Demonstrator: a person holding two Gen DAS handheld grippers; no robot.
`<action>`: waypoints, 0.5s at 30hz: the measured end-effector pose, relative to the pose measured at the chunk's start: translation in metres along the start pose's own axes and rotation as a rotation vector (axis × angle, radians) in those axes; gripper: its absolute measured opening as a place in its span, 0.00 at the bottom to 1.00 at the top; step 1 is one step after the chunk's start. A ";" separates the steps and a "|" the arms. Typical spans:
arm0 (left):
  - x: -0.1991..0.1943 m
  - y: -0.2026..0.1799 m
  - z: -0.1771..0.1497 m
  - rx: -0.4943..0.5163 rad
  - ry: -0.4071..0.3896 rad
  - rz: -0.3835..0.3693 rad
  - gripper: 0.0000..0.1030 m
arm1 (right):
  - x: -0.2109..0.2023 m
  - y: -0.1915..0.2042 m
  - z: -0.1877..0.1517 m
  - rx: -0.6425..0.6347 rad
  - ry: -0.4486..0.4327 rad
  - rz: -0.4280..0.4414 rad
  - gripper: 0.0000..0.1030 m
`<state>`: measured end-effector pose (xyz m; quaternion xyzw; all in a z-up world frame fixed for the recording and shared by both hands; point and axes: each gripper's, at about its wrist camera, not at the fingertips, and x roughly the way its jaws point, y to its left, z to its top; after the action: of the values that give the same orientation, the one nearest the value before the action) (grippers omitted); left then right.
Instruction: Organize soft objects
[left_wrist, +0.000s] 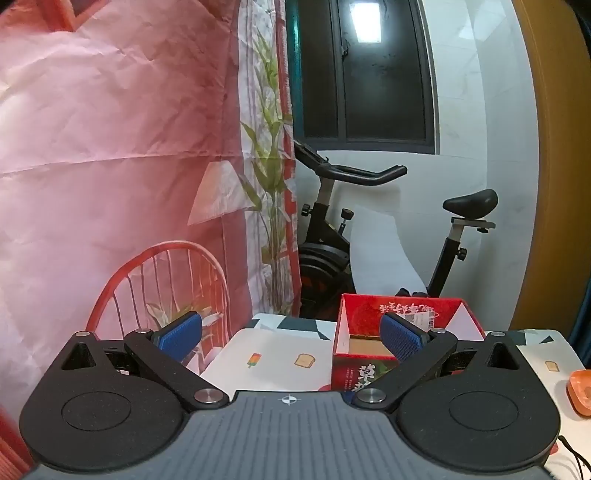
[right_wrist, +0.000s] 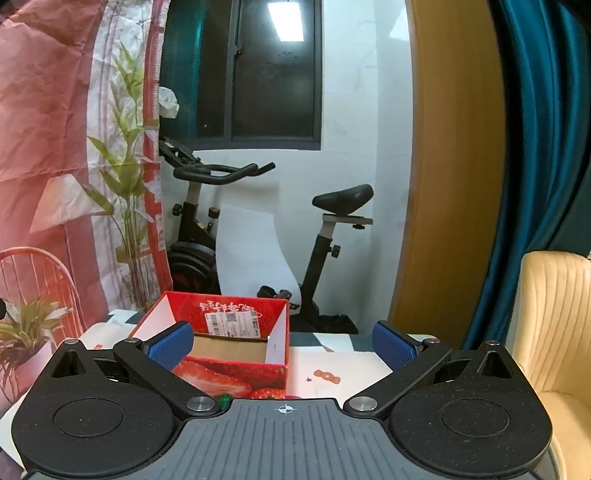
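White wall and a dark window (left_wrist: 369, 70) fill the back of the room, with a black exercise bike (left_wrist: 332, 236) parked below and a pink printed backdrop (left_wrist: 110, 147) hanging on the left side. Nearer the cameras, a worktop (left_wrist: 273, 362) covered in a white cloth with small food pictures carries a red strawberry-printed box (left_wrist: 369, 354) with its top open. In the right wrist view the box (right_wrist: 236, 350) shows a brown cardboard floor, white inner walls and a shipping label stuck to the far inner wall; nothing soft is visible inside it, though the near part of the floor is hidden by the front wall.

The left tool (left_wrist: 291, 336) is released, its blue-padded fingers (left_wrist: 181, 336) spread wide with nothing between them; it hovers above the worktop, and its right pad overlaps the box in the picture. The right tool (right_wrist: 282, 343) is likewise released and holds nothing, with its left pad in front of the near left corner of the box. An orange tray (left_wrist: 580, 391) sits at the right edge of the worktop in the left wrist view, only partly in frame. A cream upholstered chair (right_wrist: 554, 332) stands right of the worktop beside a teal curtain (right_wrist: 535, 147) and an ochre wooden panel (right_wrist: 450, 166)
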<state>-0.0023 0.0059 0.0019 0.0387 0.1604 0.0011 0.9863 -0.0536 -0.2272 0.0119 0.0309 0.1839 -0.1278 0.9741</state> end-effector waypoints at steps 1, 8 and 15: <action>0.000 0.000 0.000 0.000 0.000 0.001 1.00 | 0.000 0.000 -0.001 0.001 0.000 0.000 1.00; 0.000 -0.002 0.000 0.004 -0.001 0.004 1.00 | 0.000 -0.001 0.001 0.002 0.001 0.001 1.00; 0.000 -0.002 0.000 0.003 -0.001 0.004 1.00 | 0.000 -0.002 0.001 0.003 0.002 0.001 1.00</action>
<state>-0.0025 0.0043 0.0021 0.0406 0.1600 0.0028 0.9863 -0.0535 -0.2289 0.0127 0.0327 0.1844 -0.1275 0.9740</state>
